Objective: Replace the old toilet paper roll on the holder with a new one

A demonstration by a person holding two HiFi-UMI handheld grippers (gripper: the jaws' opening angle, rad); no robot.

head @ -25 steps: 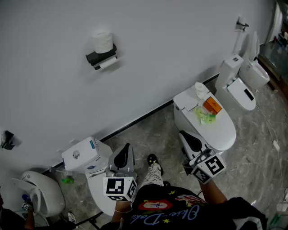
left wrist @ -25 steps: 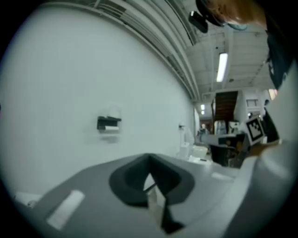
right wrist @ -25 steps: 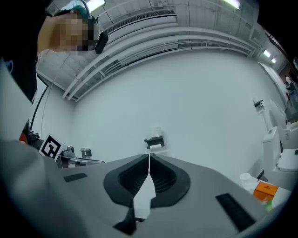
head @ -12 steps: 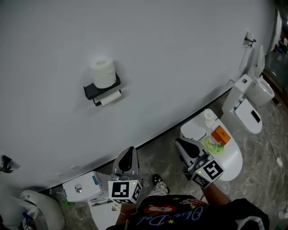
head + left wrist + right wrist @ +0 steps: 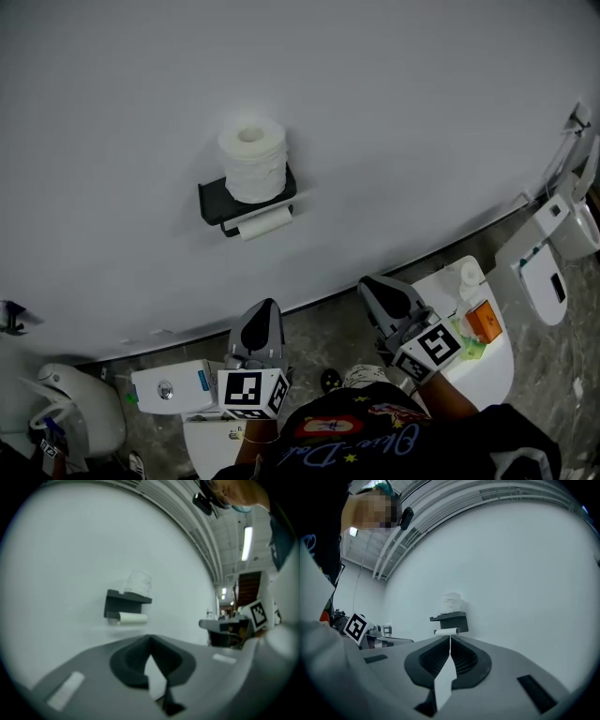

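Wall [image 5: 422, 112] ahead of your left gripper [image 5: 261, 323] and right gripper [image 5: 386, 298], both closed, empty. Spare roll [image 5: 252, 159] atop holder [image 5: 214, 199]: light, squashy, so pinch its sides gently.

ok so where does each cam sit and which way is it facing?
Head view: on the person's head, steeply down at the wall holder; shows left gripper, right gripper, shirt.
Left gripper view: on the left gripper, looking along its shut jaws at the holder; right gripper shows at right.
Right gripper view: on the right gripper, same aim along shut jaws; left gripper's marker cube at left.
Shared: all three see the holder, full roll on top, thin roll beneath.
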